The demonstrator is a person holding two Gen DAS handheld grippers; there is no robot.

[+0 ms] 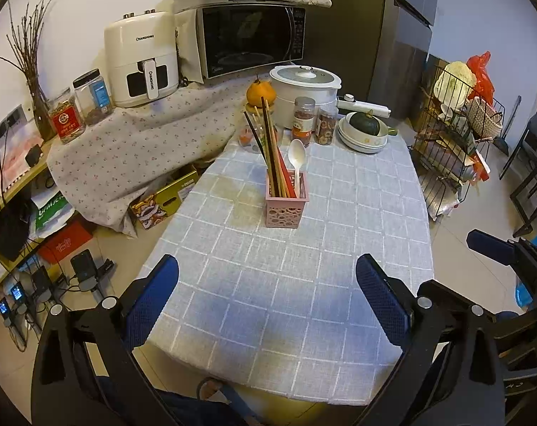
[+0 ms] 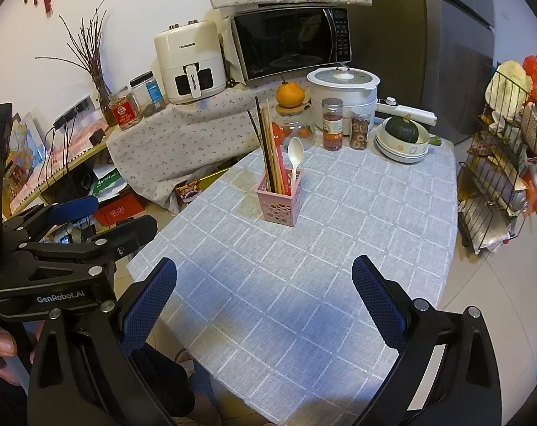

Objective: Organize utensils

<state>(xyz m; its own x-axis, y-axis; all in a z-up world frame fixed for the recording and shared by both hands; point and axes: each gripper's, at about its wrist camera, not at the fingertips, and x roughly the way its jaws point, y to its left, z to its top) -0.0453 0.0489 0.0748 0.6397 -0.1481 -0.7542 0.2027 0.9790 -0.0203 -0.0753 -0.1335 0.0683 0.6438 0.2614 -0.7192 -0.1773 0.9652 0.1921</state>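
CHANGHONG on air fryer (image 1: 140, 60), GenRobot.AI on left claw (image 2: 101, 222)

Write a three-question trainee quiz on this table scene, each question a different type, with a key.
1. True or false: the white spoon stands bowl-up inside the pink holder.
2. What lies in the stacked bowls at the far end of the table? A) an orange B) a dark green squash C) a spice jar
3. Fill in: the left gripper and the right gripper both have their fingers ____ and hold nothing.

Key: 1 true; 2 B, the squash; 3 open.
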